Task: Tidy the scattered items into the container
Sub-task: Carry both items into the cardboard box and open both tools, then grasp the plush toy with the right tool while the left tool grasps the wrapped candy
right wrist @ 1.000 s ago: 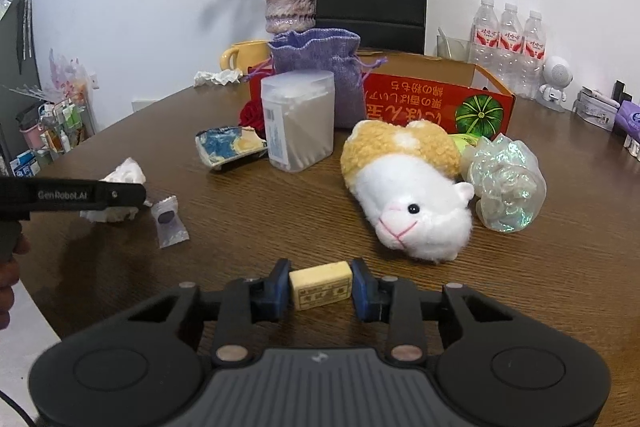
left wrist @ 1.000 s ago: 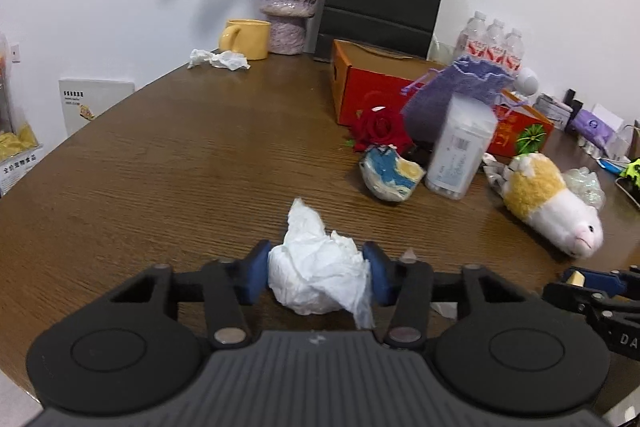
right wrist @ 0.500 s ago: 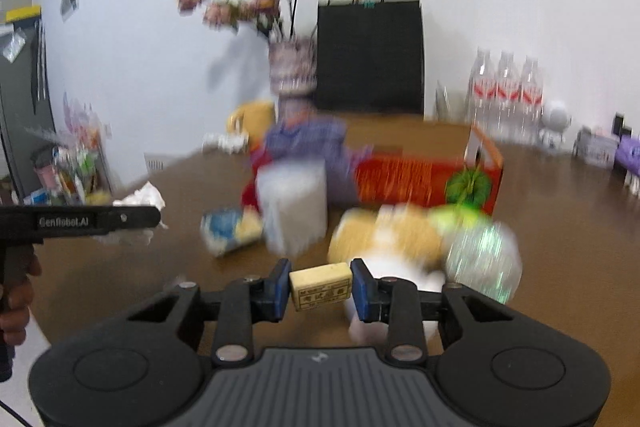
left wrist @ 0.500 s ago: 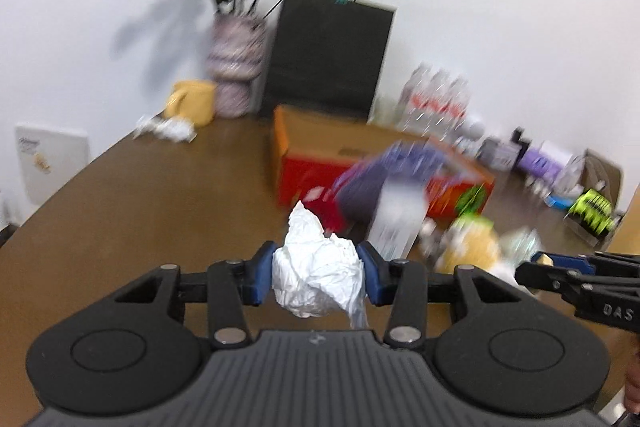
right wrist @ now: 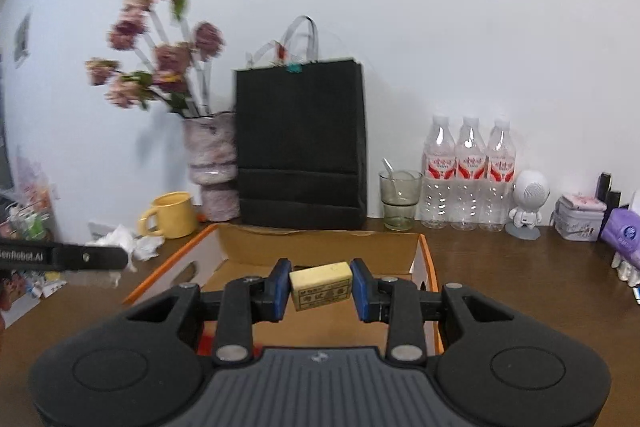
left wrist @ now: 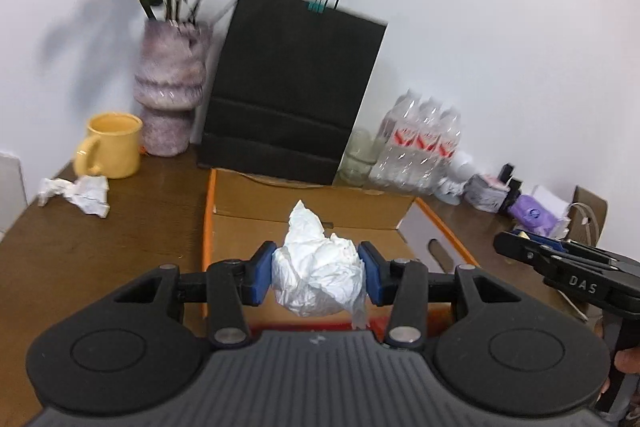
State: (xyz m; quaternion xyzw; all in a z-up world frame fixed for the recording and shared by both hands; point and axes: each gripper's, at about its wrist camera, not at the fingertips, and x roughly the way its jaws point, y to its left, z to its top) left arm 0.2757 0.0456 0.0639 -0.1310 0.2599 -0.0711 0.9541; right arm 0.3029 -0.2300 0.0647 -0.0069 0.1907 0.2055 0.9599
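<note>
My left gripper (left wrist: pixel 318 277) is shut on a crumpled white tissue (left wrist: pixel 316 275) and holds it above the open orange cardboard box (left wrist: pixel 312 215). My right gripper (right wrist: pixel 320 287) is shut on a small yellow eraser block (right wrist: pixel 321 285) and holds it above the same box (right wrist: pixel 320 243). The right gripper's side shows at the right edge of the left wrist view (left wrist: pixel 568 267). The left gripper's side shows at the left edge of the right wrist view (right wrist: pixel 64 257).
Behind the box stand a black paper bag (left wrist: pixel 292 95), a vase of flowers (left wrist: pixel 170 87), a yellow mug (left wrist: pixel 112 145), a glass (right wrist: pixel 400 199) and water bottles (right wrist: pixel 468 179). A second crumpled tissue (left wrist: pixel 80 193) lies on the table at the left.
Both grippers have lifted off the table and moved forward over the orange box, each still holding its item. The plush toy and other scattered items have dropped out of view.
</note>
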